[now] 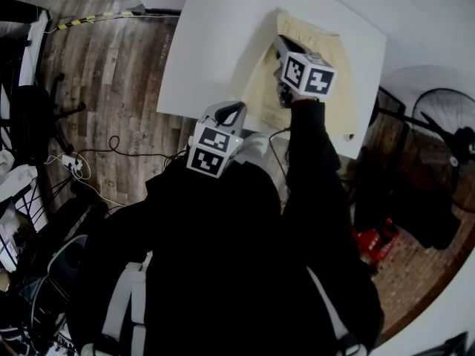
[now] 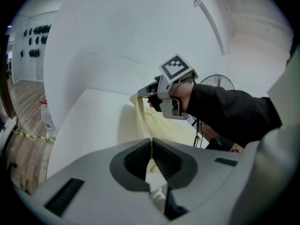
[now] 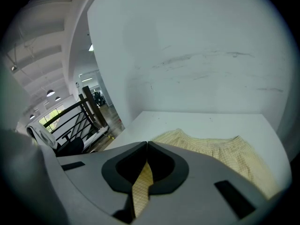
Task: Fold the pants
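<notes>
Item count: one pair of pants, pale yellow with a fine check; one white table; two grippers; one standing fan on the floor to the table's right.

The left gripper has its jaws closed on a thin edge of the yellow fabric. The right gripper has its jaws closed on a narrow strip of the same fabric. In the left gripper view, cloth hangs from the right gripper's tips down towards the left gripper, clear of the table.

The rest of the pants lies flat on the right part of the table. In the head view the long axis runs from the table's near edge towards its far edge, slightly tilted. In the right gripper view a gathered edge lies at the far end.
</notes>
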Motion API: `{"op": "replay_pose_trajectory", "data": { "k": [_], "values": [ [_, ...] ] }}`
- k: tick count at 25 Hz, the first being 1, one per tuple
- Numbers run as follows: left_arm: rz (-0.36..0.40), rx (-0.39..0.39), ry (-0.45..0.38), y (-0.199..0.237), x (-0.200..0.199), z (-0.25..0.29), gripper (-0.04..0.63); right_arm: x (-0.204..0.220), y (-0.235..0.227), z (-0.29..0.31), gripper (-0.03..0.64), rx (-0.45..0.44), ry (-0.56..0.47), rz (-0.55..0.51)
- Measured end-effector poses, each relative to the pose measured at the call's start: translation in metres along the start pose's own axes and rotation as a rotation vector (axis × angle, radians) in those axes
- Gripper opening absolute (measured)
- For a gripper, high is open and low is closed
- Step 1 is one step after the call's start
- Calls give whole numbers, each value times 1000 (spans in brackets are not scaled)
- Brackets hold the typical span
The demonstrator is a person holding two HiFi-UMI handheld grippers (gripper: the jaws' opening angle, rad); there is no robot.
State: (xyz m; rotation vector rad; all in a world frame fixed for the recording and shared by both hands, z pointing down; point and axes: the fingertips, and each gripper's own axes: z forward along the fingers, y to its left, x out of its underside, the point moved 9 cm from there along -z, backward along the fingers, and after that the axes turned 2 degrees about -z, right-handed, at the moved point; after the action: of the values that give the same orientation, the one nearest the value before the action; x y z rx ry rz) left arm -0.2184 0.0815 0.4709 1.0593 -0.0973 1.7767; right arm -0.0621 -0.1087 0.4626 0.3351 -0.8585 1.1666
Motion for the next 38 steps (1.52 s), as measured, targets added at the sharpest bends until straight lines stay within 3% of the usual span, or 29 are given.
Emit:
{"op": "replay_pose_trajectory", "data": {
  "k": [17,38],
  "values": [
    [109,102,-30,-90,-34,20,14,-11,-59,-71,9,14,-59,10],
    [183,189,24,-214,-73,98,14,-6,-181,-116,9,-81,-28,15]
  ]
}}
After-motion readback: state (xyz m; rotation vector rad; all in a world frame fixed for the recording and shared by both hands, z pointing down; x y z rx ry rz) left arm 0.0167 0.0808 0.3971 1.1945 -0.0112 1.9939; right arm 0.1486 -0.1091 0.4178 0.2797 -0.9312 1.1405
